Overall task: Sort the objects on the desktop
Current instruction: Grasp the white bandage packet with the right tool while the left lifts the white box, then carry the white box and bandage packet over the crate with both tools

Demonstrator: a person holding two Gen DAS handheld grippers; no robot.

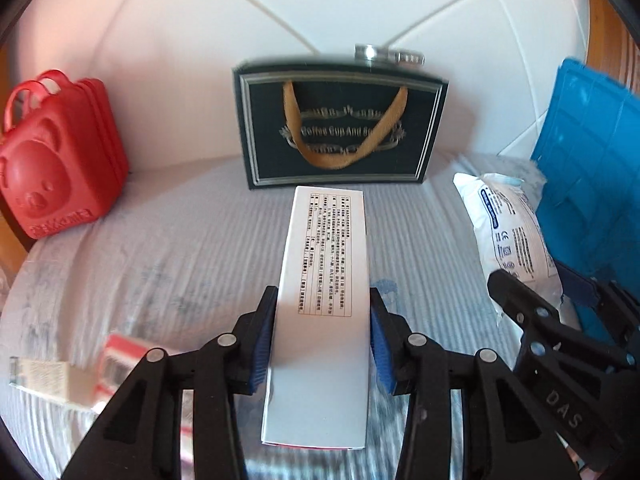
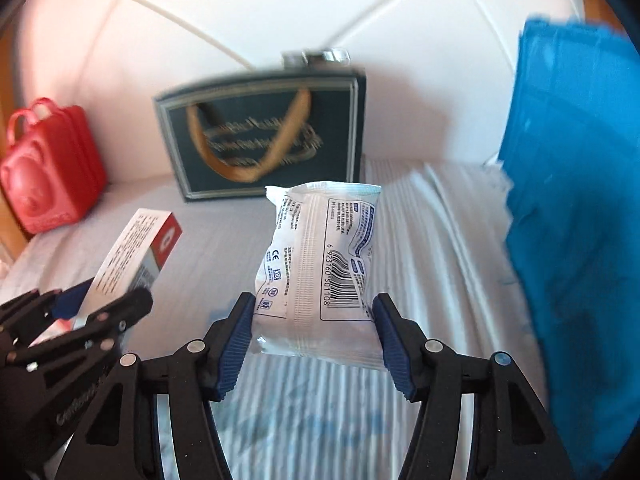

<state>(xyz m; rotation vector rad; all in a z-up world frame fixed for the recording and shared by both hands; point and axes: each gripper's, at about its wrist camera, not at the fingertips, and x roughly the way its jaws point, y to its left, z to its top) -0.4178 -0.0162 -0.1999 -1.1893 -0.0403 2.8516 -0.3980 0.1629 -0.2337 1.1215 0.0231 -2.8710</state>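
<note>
My left gripper [image 1: 323, 320] is shut on a long white carton [image 1: 326, 280] printed with small text, held above the striped cloth; its blue pads press both long sides. The carton [image 2: 136, 248] with its red end also shows at the left of the right wrist view, in the left gripper [image 2: 92, 304]. My right gripper [image 2: 314, 312] is shut on a white plastic packet [image 2: 320, 268] with a barcode, lifted off the cloth. That packet [image 1: 512, 232] and the right gripper [image 1: 532, 300] appear at the right of the left wrist view.
A dark gift bag [image 1: 340, 128] with tan handles stands against the white wall, a metal flask [image 1: 384, 54] behind it. A red bear-shaped case [image 1: 56, 156] sits at the left, a blue crate [image 1: 592, 184] at the right. Small red and white boxes [image 1: 80, 372] lie on the cloth [image 1: 180, 248].
</note>
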